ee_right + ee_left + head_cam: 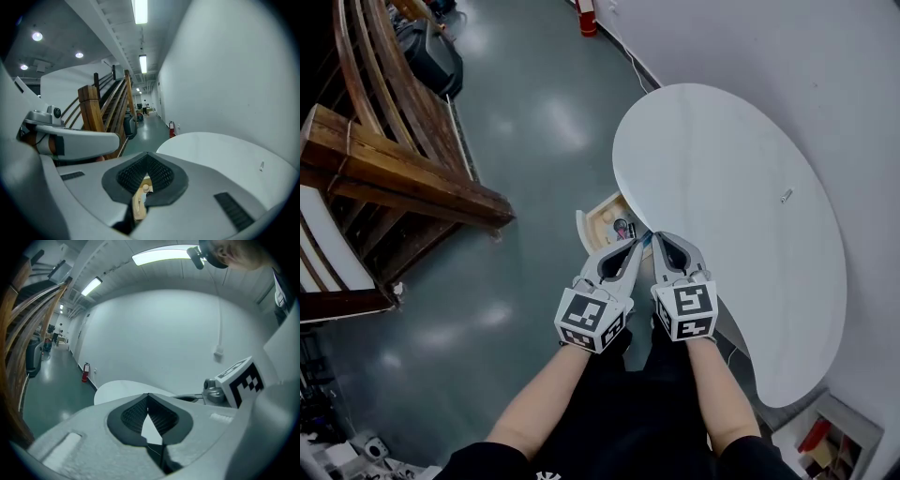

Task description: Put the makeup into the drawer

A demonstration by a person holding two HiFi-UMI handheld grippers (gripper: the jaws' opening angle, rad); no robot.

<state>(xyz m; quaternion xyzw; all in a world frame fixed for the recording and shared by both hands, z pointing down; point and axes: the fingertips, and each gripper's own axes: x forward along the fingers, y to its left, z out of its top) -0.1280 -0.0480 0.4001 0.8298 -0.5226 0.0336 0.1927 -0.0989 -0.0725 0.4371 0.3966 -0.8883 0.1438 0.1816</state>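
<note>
Wooden staircase [403, 178]: far left of the scene, standing on the grey floor, well apart from the task.
Drawer [592, 217]: light wood, pulled out from under the left edge of the worktop and standing open; the tongs cover its right part.
Makeup [622, 228]: a small dark and pink item lies inside the open drawer, just left of the tong tips; too small to say what kind.
Left tongs [634, 247]: held up above the drawer, tips closed together, nothing between them.
Right tongs [662, 244]: just beside the left pair, also closed to the tips and empty; only the drawer's wood shows through the slit below the pads.
Worktop [722, 187]: white, oval, nearly bare, running to the right.
Small pale object [786, 195]: alone on the right side of the worktop; whether it is makeup cannot be told.
Progress: the makeup seems already placed, since both tongs are empty and above the drawer. The drawer is not yet shut, and the piece on the worktop may remain to be fetched.
</note>
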